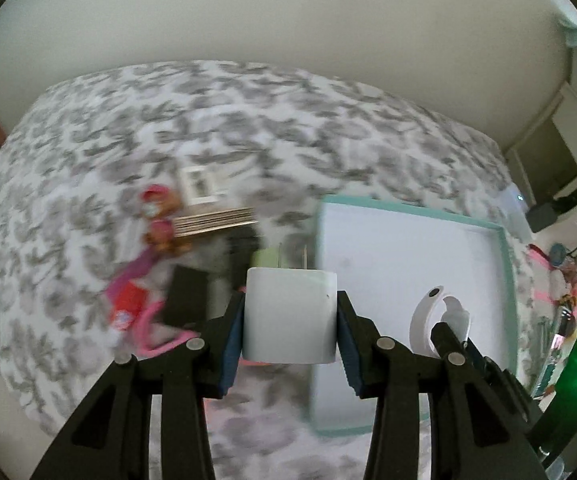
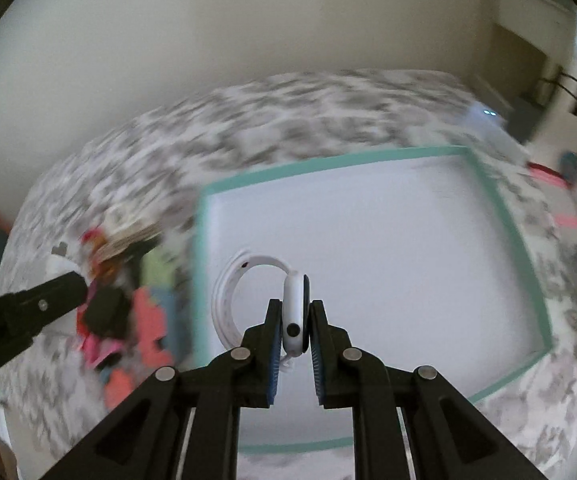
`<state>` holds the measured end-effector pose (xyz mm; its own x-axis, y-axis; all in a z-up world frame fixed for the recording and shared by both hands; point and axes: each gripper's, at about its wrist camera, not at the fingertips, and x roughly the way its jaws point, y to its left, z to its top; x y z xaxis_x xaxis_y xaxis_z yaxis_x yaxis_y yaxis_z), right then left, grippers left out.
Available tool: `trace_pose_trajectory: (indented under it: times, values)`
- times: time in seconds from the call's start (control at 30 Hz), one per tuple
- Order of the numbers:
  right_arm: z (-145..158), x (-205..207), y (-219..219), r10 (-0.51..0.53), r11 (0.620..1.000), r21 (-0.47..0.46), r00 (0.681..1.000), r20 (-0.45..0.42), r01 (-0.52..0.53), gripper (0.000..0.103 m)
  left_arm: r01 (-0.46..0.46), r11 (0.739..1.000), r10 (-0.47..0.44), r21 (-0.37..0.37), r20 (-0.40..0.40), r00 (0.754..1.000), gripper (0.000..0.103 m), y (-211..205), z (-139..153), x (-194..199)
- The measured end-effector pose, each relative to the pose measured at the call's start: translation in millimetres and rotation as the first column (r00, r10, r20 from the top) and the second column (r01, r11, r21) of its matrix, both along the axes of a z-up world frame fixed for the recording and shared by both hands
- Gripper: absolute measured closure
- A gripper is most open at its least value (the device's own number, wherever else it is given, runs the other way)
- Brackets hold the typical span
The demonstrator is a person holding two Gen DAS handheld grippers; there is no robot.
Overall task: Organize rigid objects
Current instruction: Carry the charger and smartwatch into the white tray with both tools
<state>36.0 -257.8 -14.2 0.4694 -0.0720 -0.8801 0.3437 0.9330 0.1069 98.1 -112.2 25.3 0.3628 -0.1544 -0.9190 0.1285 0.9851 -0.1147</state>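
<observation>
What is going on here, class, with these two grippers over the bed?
A person is sorting small objects on a patterned bedspread. The left gripper is clamped on a white plug adapter, prongs pointing away. The right gripper is shut on a white smartwatch, its band looping to the left. Both hang above or near a shallow white tray with a teal rim, which looks bare inside. A blurred pile of toys and cards lies left of the tray.
</observation>
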Motion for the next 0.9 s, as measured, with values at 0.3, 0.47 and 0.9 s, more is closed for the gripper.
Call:
trace_pose_trajectory:
  times: [0.3, 0.47, 0.9]
  values:
    - [-13.8, -13.5, -75.2, -0.248, 0.967, -0.049, 0.969, 0.006, 0.248, 0.089, 0.021, 0.999, -0.022, -0.035, -0.029, 0.999, 0.059, -54.4, -30.2, 17.1]
    - [-26.0, -16.2, -99.9, -0.322, 0.945, -0.070, 0.947, -0.013, 0.321, 0.089, 0.029, 0.998, -0.030, -0.058, -0.026, 0.999, 0.059, -78.3, -40.1, 27.0]
    - [-40.1, -5.4, -105.4, -0.297, 0.952, -0.089, 0.954, -0.043, 0.292, 0.089, 0.076, 0.995, -0.077, -0.057, -0.009, 0.997, 0.059, -100.2, -66.9, 30.0]
